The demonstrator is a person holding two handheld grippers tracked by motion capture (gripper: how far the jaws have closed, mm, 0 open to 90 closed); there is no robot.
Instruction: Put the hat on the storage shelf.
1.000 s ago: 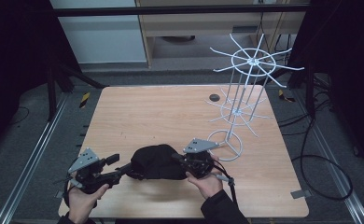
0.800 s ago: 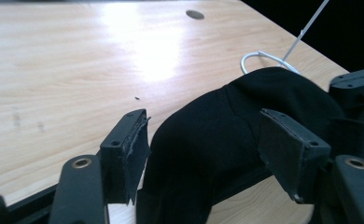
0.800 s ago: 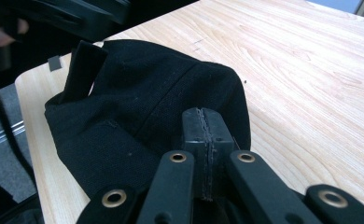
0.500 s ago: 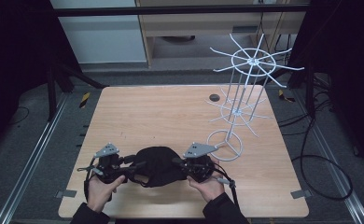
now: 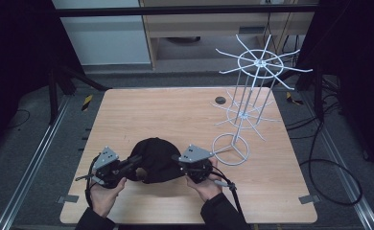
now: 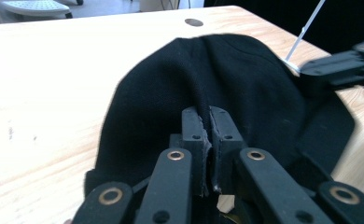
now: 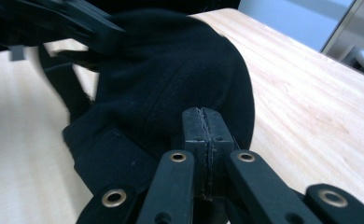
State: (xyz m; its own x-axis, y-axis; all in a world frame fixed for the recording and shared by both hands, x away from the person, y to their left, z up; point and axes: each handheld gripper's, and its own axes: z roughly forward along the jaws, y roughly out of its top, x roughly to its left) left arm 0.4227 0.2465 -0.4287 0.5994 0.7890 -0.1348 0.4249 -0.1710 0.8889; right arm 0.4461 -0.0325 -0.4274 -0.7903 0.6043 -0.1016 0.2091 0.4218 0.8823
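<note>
Black beanie fabric sits pinched in both of your claws. Your left claw has just been closing, and its jaws now clamp a fold on one side of the hat. Your right claw has its jaws pressed together on the hat's opposite edge. From above, the left claw and right claw flank the beanie, which lies on the worktop near its front edge. Just beside your right hand stands the white wire rack, its ring base close to the hat but apart from it.
</note>
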